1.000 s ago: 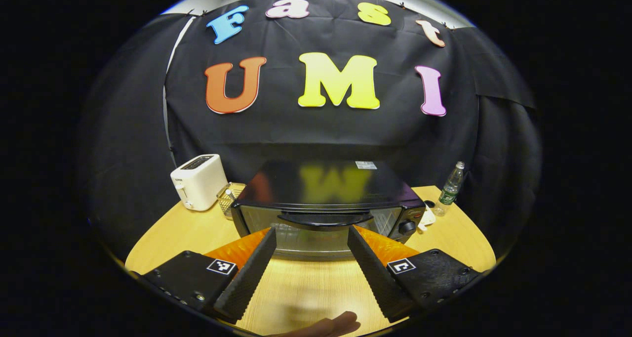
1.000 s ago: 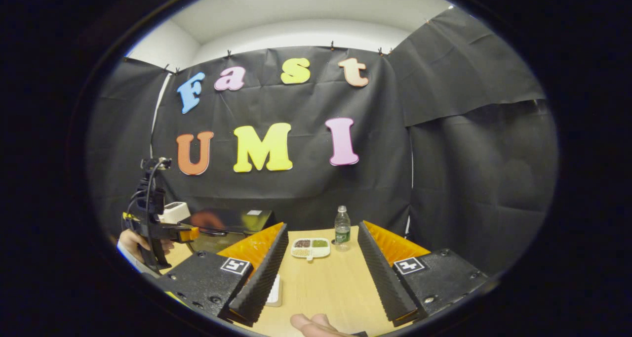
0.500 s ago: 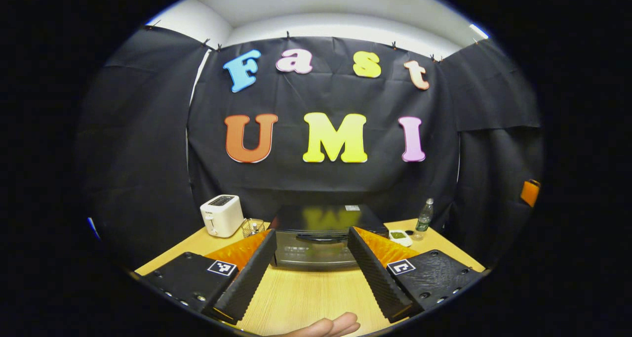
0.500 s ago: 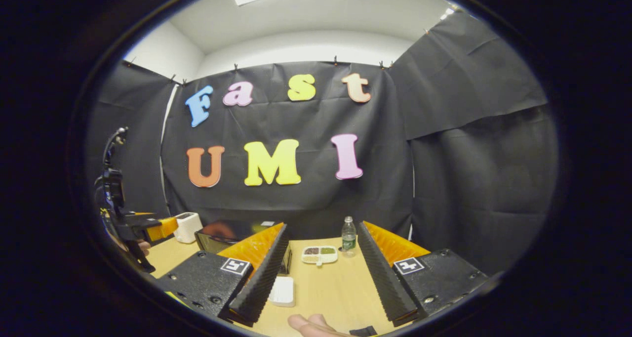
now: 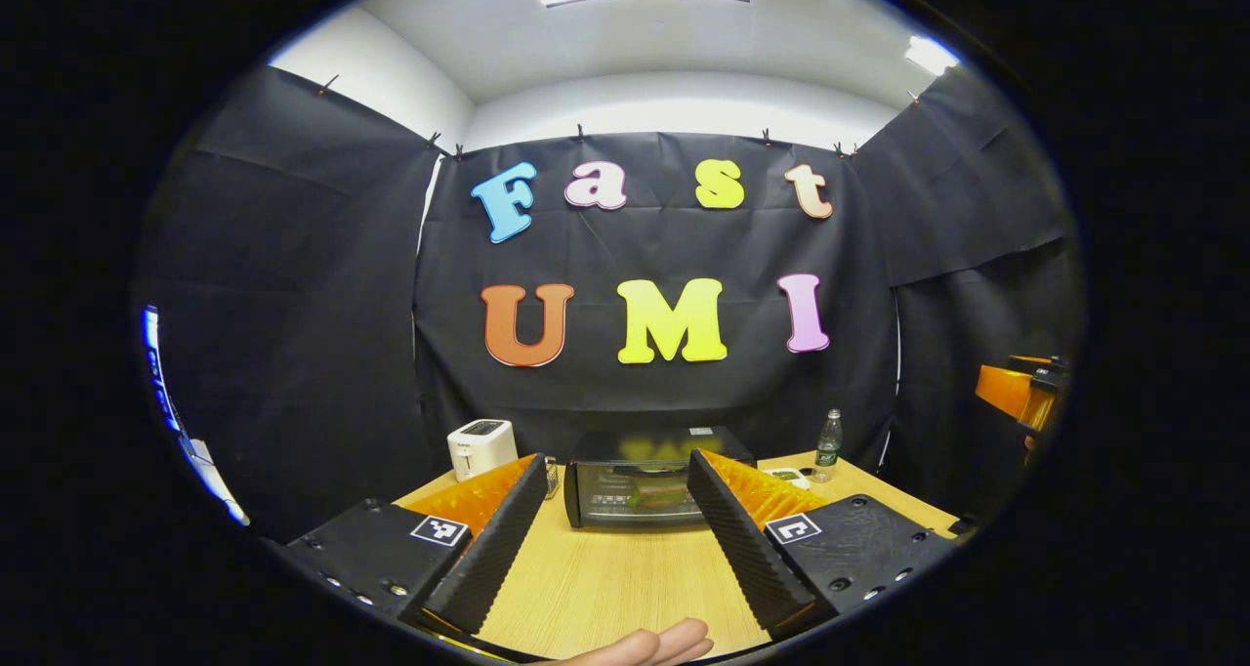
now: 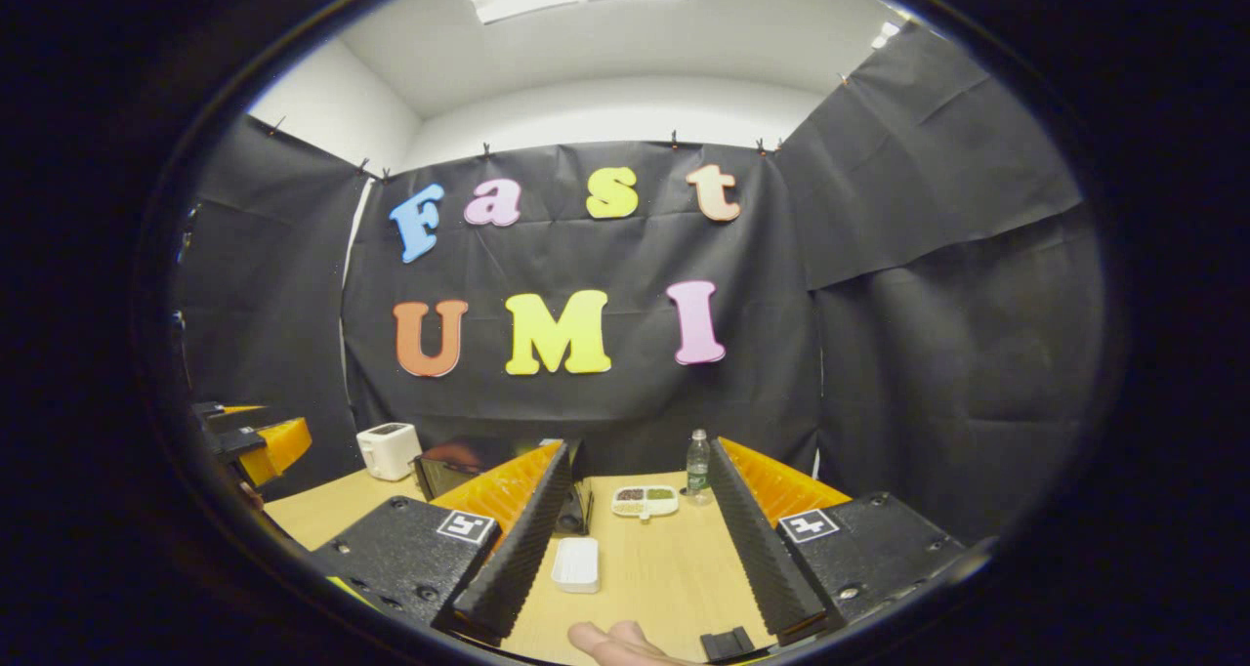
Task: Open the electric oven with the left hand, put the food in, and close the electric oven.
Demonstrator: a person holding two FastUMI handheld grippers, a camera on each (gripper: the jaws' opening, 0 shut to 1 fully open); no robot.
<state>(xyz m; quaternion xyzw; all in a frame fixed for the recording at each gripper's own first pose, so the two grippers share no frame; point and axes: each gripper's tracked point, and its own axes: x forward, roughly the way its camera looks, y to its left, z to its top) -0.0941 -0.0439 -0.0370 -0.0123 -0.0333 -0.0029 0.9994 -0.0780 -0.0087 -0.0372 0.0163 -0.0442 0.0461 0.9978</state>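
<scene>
The black electric oven (image 5: 635,488) stands at the back of the wooden table (image 5: 625,578) with its door shut. A brownish shape shows dimly behind the door glass. My left gripper (image 5: 615,471) is open and empty, well back from the oven and pointing at it. My right gripper (image 6: 640,456) is also open and empty, held over the table's right part. In the right gripper view the oven (image 6: 454,456) sits partly behind my left finger, and the left gripper (image 6: 259,446) shows at the far left edge. In the left gripper view the right gripper (image 5: 1016,393) shows at the far right.
A white toaster (image 5: 480,448) stands left of the oven. Right of it are a plastic bottle (image 6: 697,466) and a sectioned white dish (image 6: 645,500) holding grains. A white rectangular tray (image 6: 576,563) lies nearer on the table. A fingertip (image 6: 615,642) shows at the bottom edge.
Both grippers have drawn back from the table and tilted up. The left one has left the oven handle, so the oven looks much smaller. Both stayed open.
</scene>
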